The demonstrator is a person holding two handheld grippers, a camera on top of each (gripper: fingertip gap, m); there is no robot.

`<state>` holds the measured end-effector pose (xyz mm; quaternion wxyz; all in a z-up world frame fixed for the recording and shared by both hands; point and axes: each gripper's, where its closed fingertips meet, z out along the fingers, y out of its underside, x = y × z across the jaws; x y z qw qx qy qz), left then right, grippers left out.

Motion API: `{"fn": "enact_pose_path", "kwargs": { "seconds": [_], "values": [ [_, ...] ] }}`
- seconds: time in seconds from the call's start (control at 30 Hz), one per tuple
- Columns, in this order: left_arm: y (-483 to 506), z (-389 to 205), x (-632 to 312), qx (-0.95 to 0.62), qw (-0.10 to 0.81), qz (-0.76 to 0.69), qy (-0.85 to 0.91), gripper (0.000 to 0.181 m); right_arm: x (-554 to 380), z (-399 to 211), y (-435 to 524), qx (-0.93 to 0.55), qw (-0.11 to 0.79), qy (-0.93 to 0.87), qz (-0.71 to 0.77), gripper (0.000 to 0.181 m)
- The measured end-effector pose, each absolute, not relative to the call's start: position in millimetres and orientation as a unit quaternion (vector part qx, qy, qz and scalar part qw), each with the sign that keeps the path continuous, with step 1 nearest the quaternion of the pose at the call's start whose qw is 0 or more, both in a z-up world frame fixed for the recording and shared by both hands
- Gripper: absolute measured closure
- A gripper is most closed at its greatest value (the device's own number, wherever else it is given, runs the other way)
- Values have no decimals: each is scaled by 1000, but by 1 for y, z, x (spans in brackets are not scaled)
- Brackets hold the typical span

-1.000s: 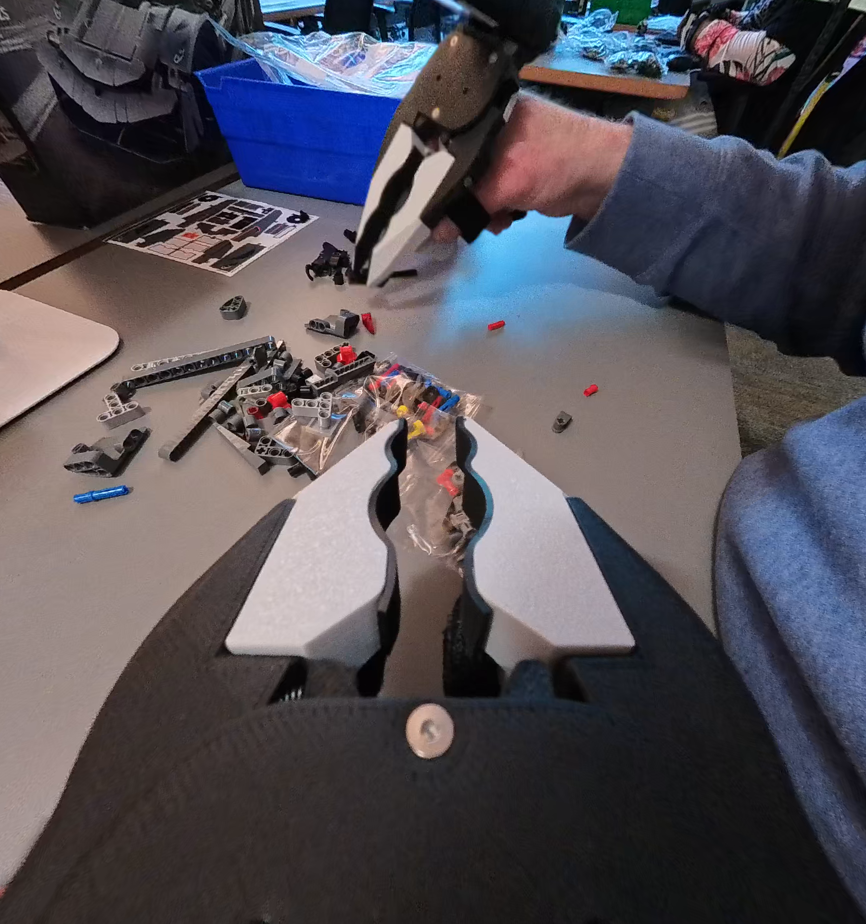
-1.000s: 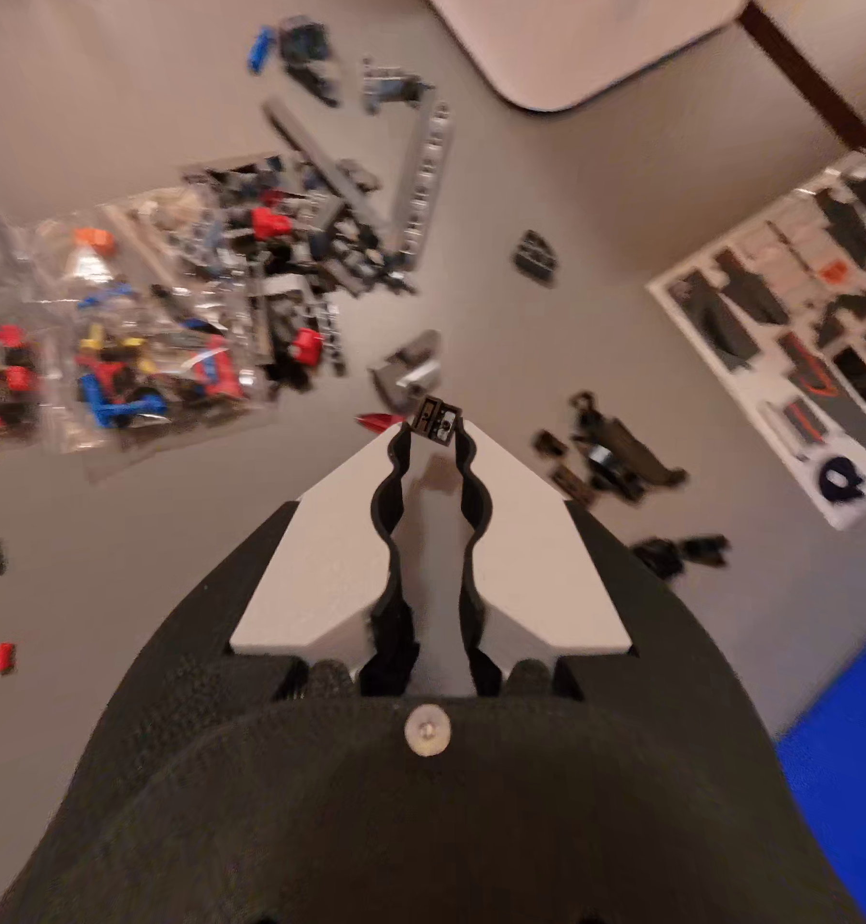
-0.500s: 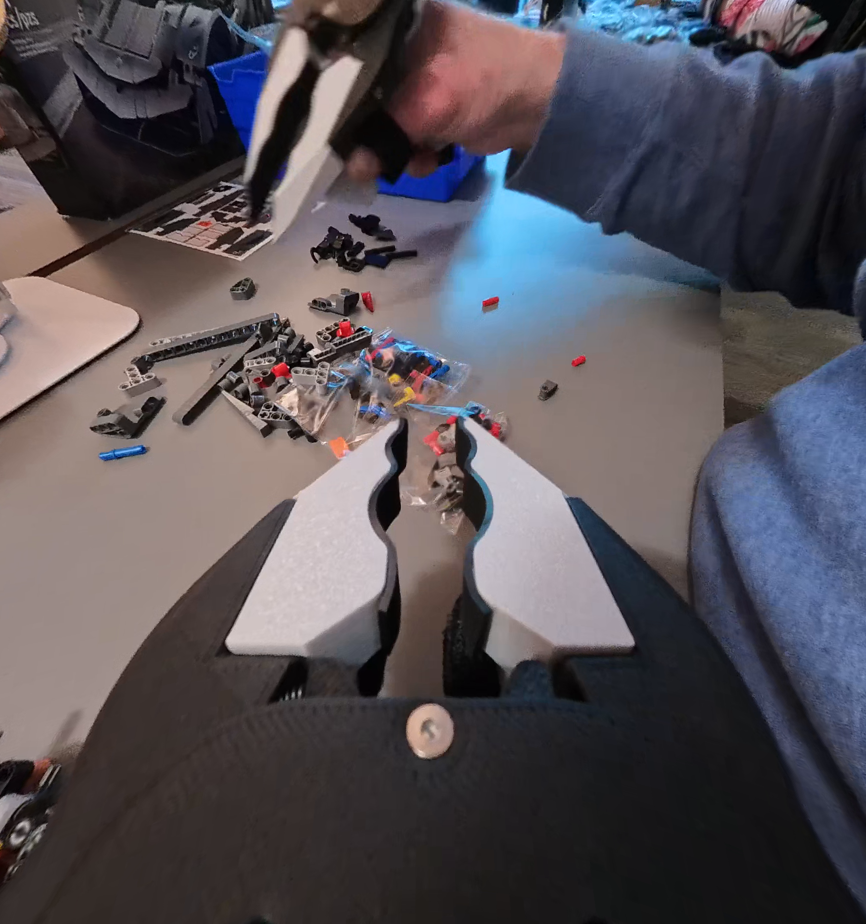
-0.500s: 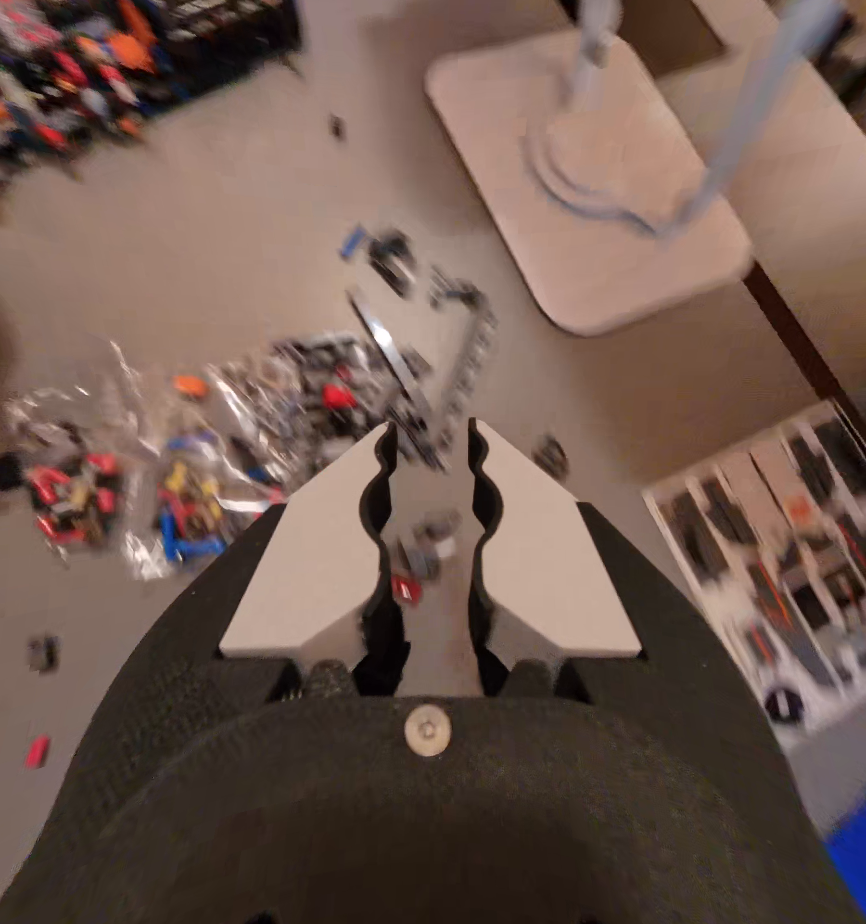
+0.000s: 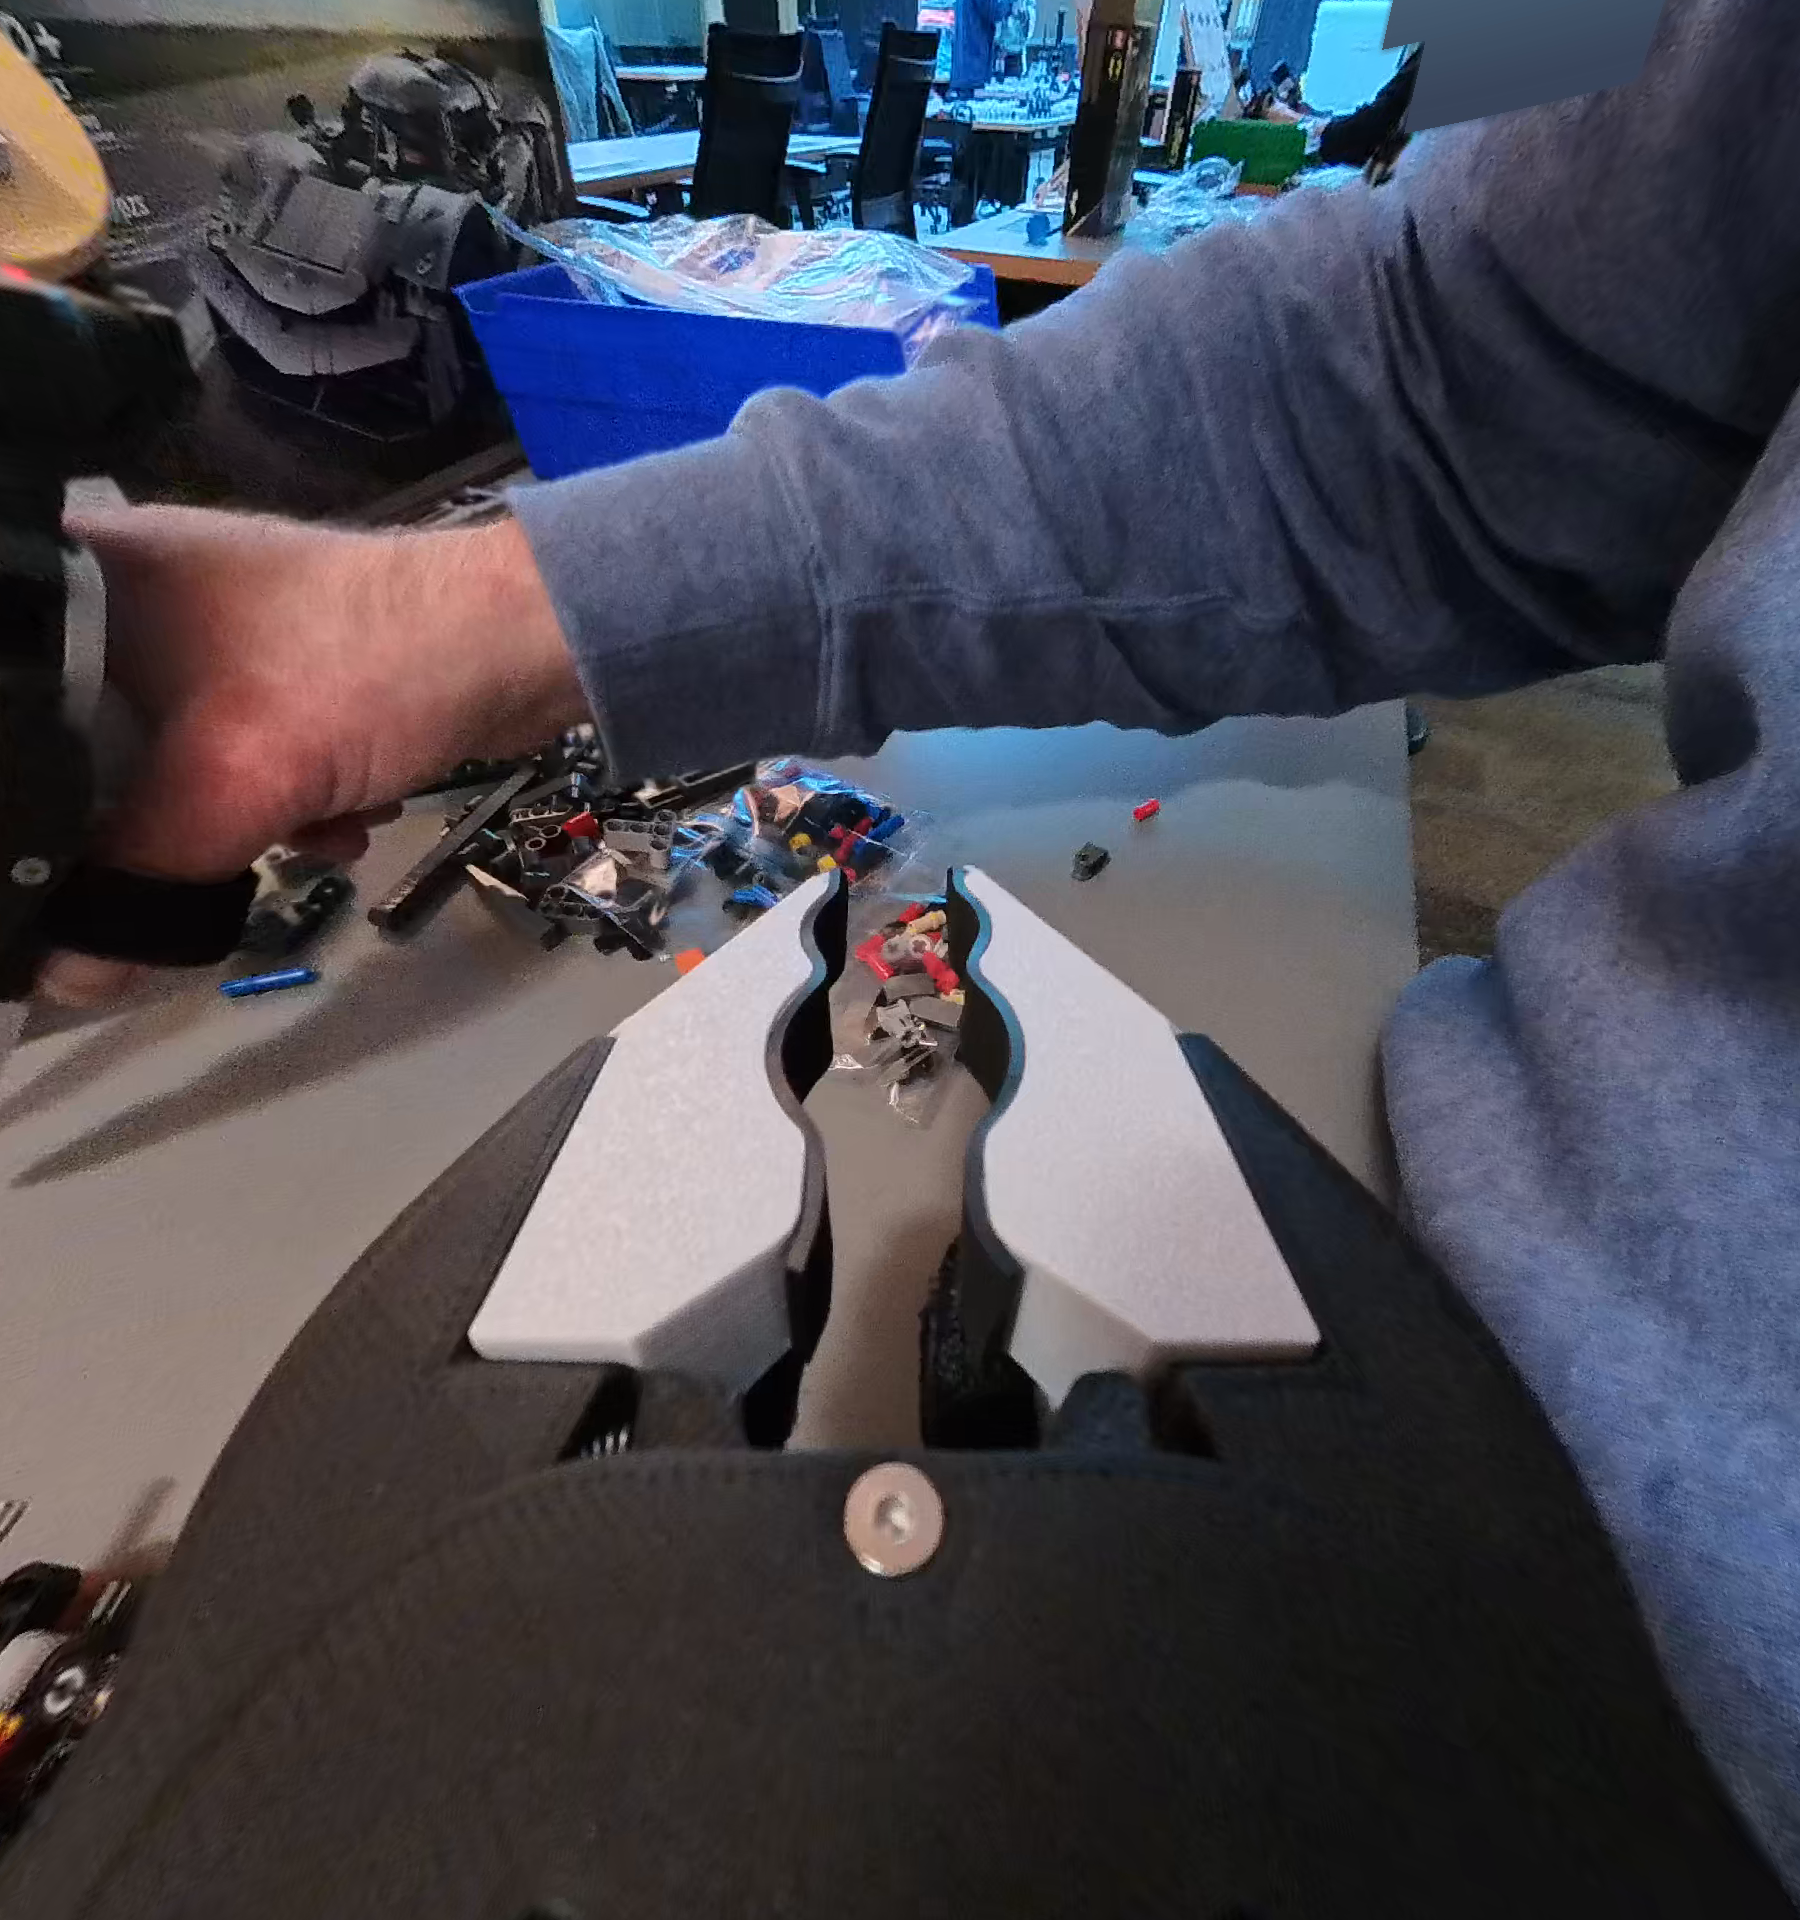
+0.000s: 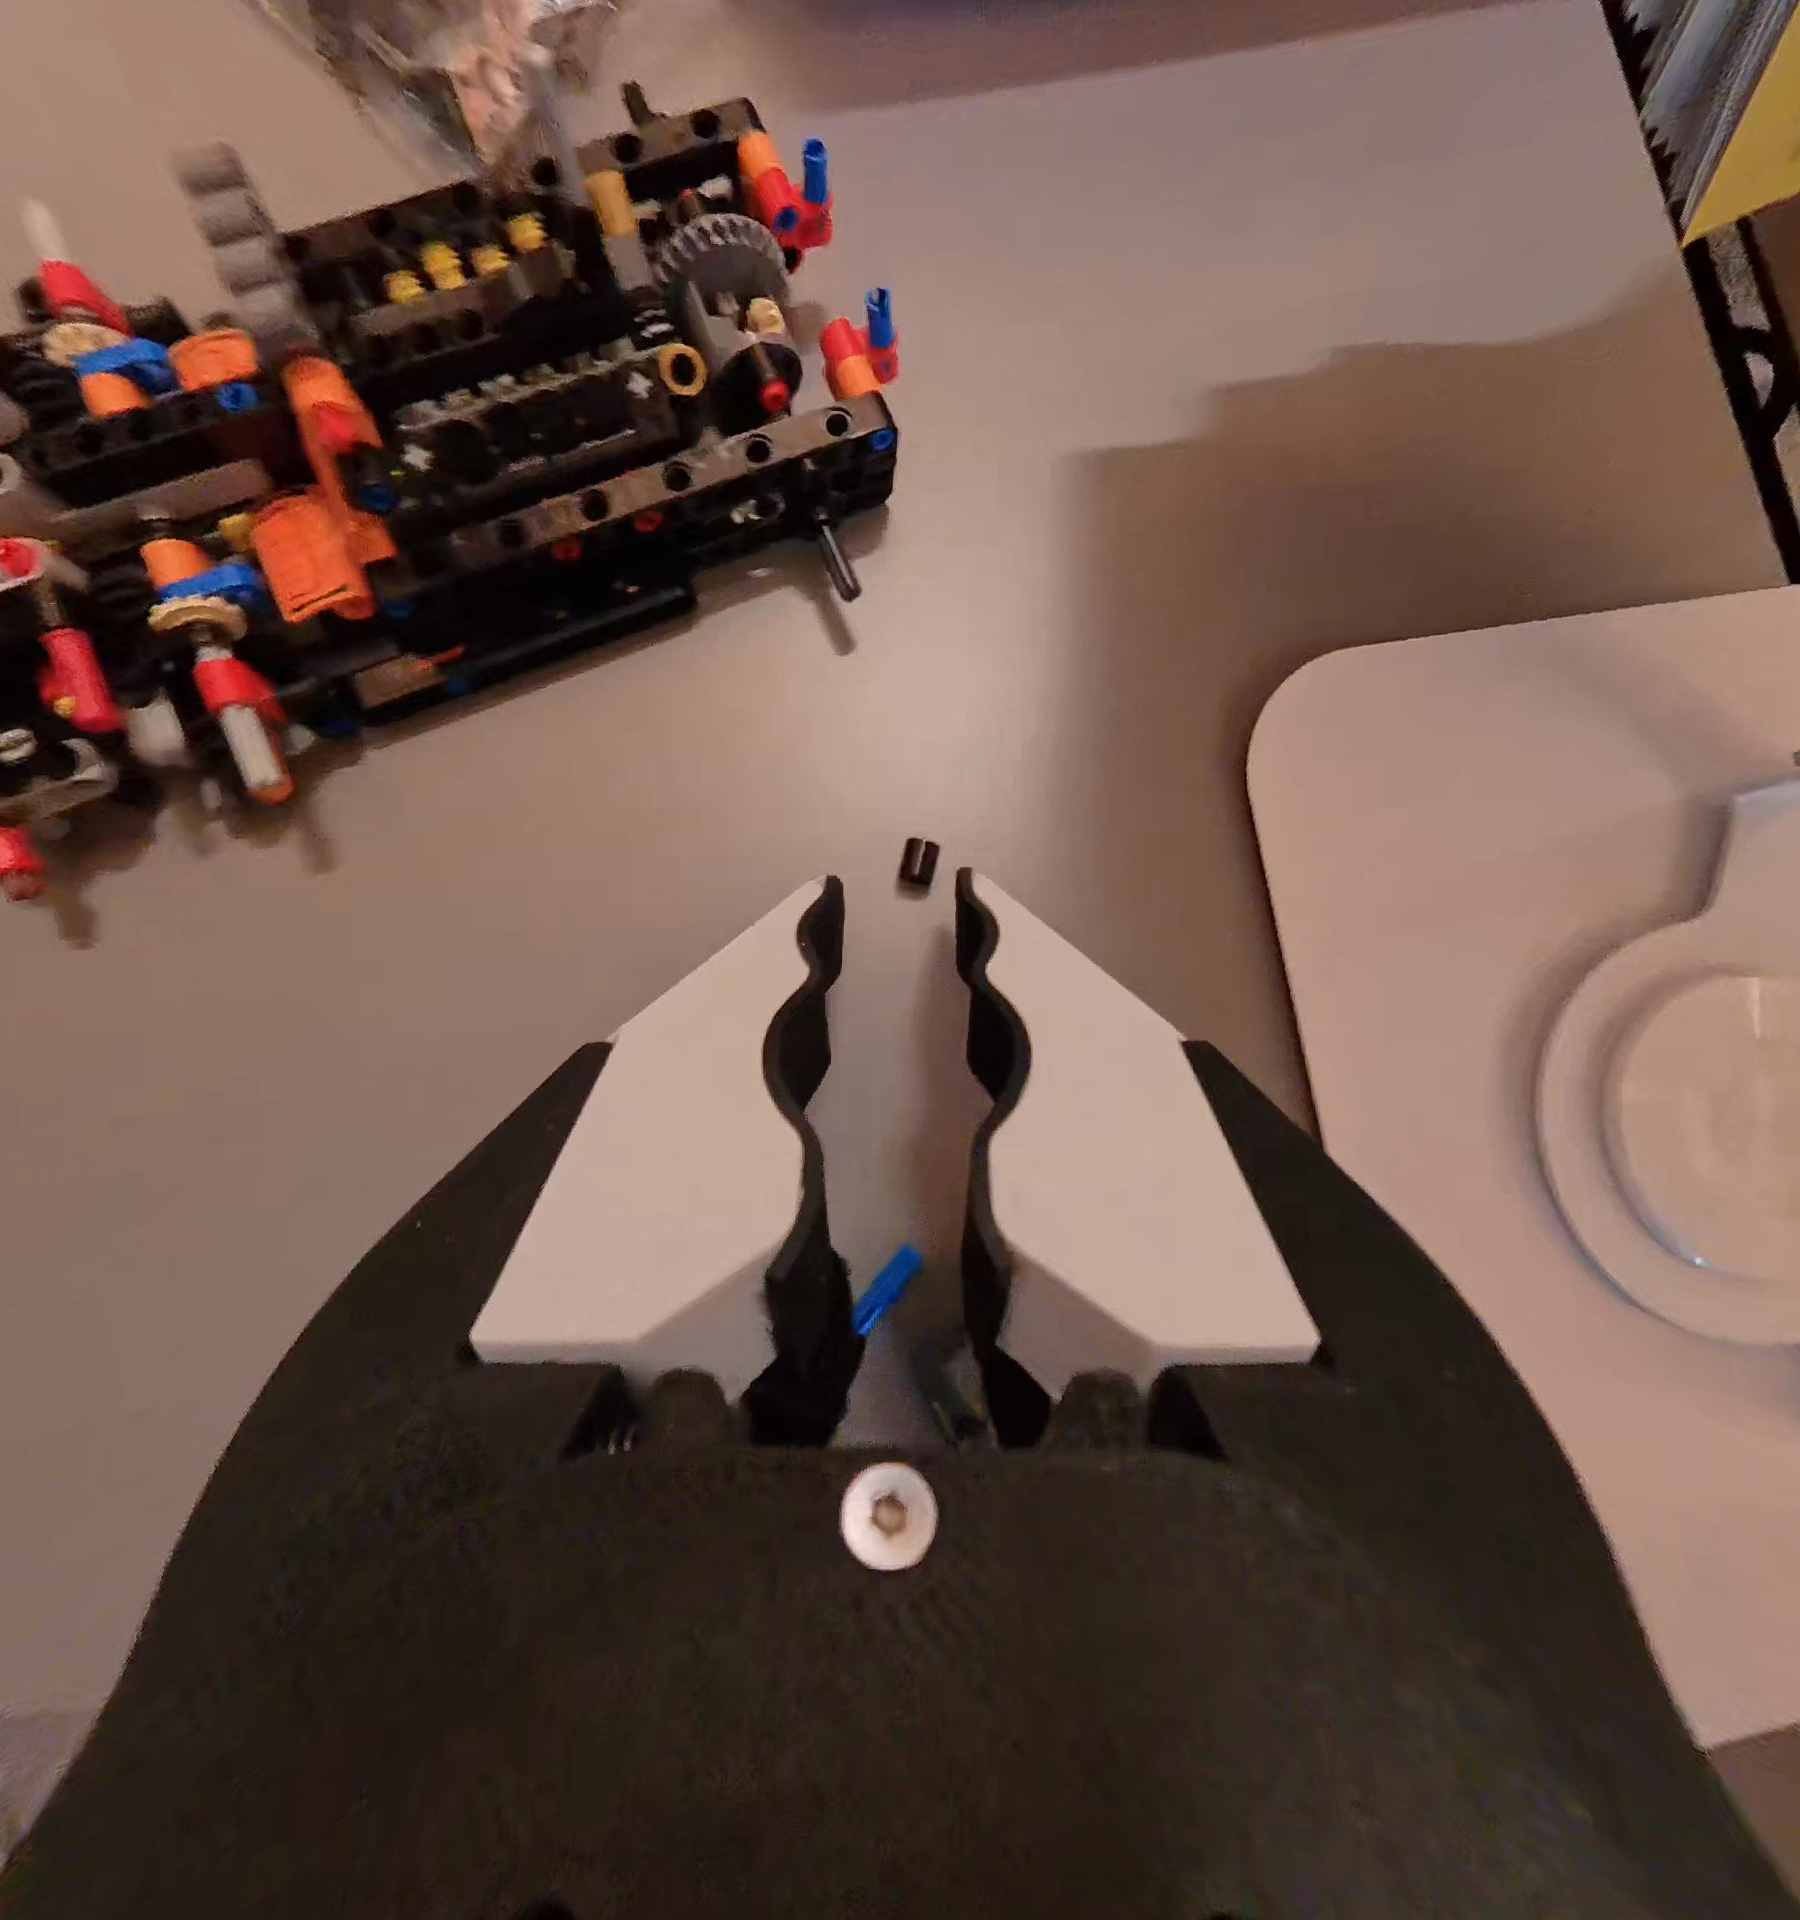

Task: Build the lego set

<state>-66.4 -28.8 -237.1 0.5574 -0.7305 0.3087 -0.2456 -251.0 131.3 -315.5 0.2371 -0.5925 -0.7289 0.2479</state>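
My right gripper (image 6: 898, 881) is open and empty, low over the grey table (image 6: 979, 416). A small black piece (image 6: 917, 862) lies just past its fingertips, touching neither. A partly built black Lego chassis (image 6: 522, 416) with orange, red and blue parts lies further off to the left. A blue pin (image 6: 885, 1288) lies on the table under the fingers. My left gripper (image 5: 896, 883) is open and empty above a clear bag of small pieces (image 5: 906, 997). A pile of loose grey and black pieces (image 5: 584, 852) lies beyond it. The right hand (image 5: 283, 675) reaches across to the left.
A white stand base (image 6: 1498, 935) lies right of the right gripper. A blue bin (image 5: 688, 364) with plastic bags and the dark set box (image 5: 335, 291) stand at the back. Stray red and grey pieces (image 5: 1088, 859) lie near the table's right edge. The sleeve (image 5: 1135, 520) spans the view. The tips of one gripper are about 25 centimetres away from the tips of the other. Between my right fingertips and the blue pin (image 6: 885, 1288) there is roughly 8 centimetres. Seen from the left wrist view (image 5: 259, 983) as well.
The right gripper held a small black piece a second ago, then opened. It has swung left from the loose pile to the built chassis. The left gripper has drawn back slightly.
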Motion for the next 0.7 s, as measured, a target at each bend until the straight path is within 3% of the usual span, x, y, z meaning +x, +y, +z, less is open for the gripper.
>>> {"fn": "enact_pose_path", "kwargs": {
  "seconds": [0.2,0.4,0.7],
  "values": [
    [-29,-232,-74,-726,564,-253,301,165,-263,-330,135,-608,223,-721,248,177],
    [-28,-233,-75,-727,564,-251,300,165,-248,-318,131,-607,228,-718,254,177],
    [-26,-234,-70,-728,560,-250,306,165,-44,-282,207,-734,286,-588,183,177]
  ]
}}
